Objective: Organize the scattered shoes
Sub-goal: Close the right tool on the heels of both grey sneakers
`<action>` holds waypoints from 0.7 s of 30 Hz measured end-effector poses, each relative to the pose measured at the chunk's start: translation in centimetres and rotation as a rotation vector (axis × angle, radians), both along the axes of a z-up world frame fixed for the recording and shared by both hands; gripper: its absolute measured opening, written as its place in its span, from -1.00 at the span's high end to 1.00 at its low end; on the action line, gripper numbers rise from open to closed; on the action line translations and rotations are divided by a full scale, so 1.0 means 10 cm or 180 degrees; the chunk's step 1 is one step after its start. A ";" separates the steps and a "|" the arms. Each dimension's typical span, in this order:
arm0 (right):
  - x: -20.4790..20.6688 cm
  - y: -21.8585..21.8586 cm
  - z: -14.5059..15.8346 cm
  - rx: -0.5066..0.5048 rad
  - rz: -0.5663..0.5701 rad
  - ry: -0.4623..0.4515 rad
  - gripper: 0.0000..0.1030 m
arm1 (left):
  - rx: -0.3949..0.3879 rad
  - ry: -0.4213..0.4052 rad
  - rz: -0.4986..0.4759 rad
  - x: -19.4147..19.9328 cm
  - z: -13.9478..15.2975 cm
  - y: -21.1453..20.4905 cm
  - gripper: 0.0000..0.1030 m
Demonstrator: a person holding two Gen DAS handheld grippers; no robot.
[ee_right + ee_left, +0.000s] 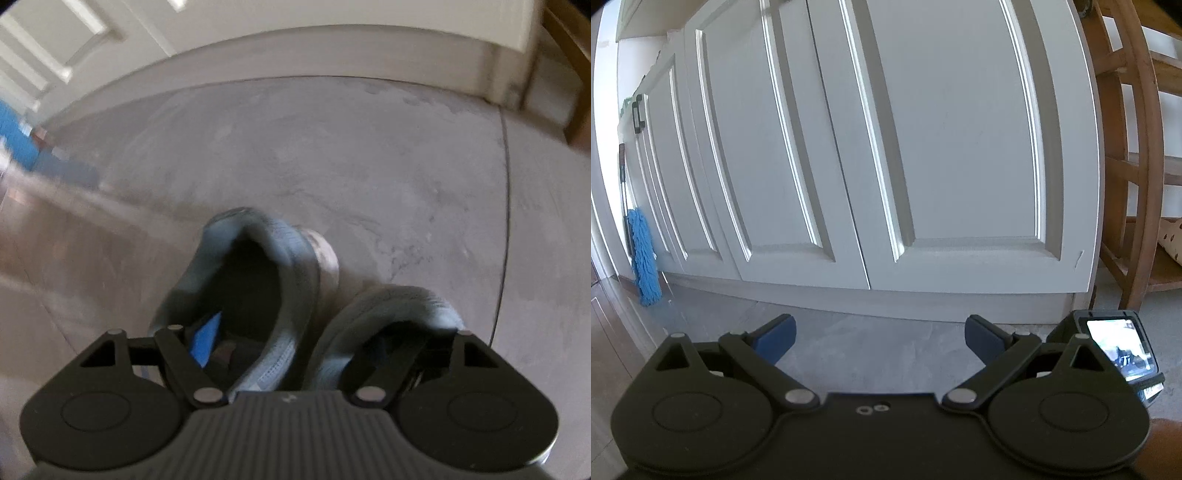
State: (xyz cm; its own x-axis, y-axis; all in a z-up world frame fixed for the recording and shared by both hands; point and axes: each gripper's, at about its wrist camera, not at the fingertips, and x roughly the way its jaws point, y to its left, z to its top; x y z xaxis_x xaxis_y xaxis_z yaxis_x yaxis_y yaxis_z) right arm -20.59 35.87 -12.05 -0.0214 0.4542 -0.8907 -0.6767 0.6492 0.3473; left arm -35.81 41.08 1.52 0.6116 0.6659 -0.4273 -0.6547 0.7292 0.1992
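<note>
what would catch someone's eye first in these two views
In the right wrist view, a pair of grey shoes sits side by side on the grey floor, with the right gripper reaching into them. In the left wrist view, white cabinet doors fill the frame, a blue mop leaning at far left.

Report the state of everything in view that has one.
Left gripper: open, empty.
Right gripper: shut on the shoes, one finger inside each.
Shoes: side by side, pinched together by their inner collars.
Cabinet doors: shut.
Mop: propped upright, head down.
</note>
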 end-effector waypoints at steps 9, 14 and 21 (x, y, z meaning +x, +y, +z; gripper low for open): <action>0.35 -0.61 0.26 0.0488 0.0399 -0.0057 0.32 | 0.0114 -0.0026 -0.0190 0.10 0.03 -0.19 -0.91; 0.45 -1.02 0.57 0.0954 0.0701 -0.0493 0.33 | 0.0252 -0.0117 -0.0404 0.21 0.07 -0.39 -0.92; 0.69 -1.99 0.97 0.1580 0.0448 -0.1106 0.36 | 0.0420 -0.0331 -0.0795 0.54 0.19 -0.71 -0.93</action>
State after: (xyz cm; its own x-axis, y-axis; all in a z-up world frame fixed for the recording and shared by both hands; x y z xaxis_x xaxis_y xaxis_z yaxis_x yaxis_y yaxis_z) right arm -13.68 15.93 -2.38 0.1419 0.8299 -0.5396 -0.8717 0.3631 0.3291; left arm -30.40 34.00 3.40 0.7995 0.5349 -0.2734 -0.4801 0.8425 0.2442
